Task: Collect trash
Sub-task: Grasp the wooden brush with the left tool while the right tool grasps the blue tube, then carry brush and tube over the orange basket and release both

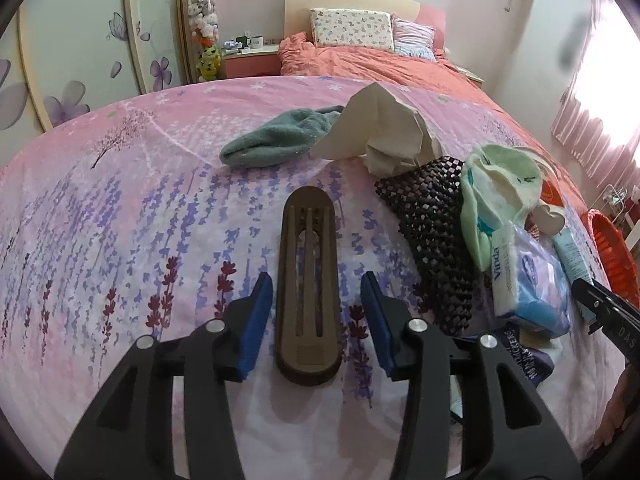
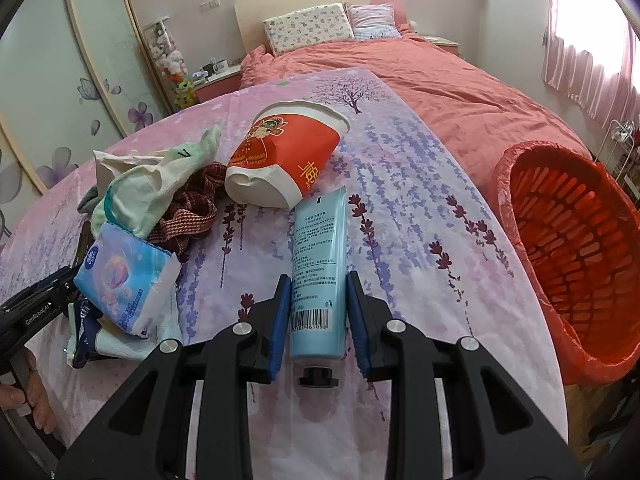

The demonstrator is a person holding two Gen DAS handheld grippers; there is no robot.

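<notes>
On the pink flowered bedspread a brown oblong slotted piece lies between the blue pads of my left gripper. The jaws are open, with a gap showing on the right side. My right gripper is shut on a light blue tube, which lies with its black cap toward the camera and both pads against its sides. Beyond the tube lies a crushed red and white paper cup. A crumpled white paper rests past the brown piece. A red lined basket stands off the right edge.
A heap sits between the grippers: a teal sock, a pale green sock, a black beaded mat, a red checked cloth and a tissue pack. An orange quilt and pillows lie behind.
</notes>
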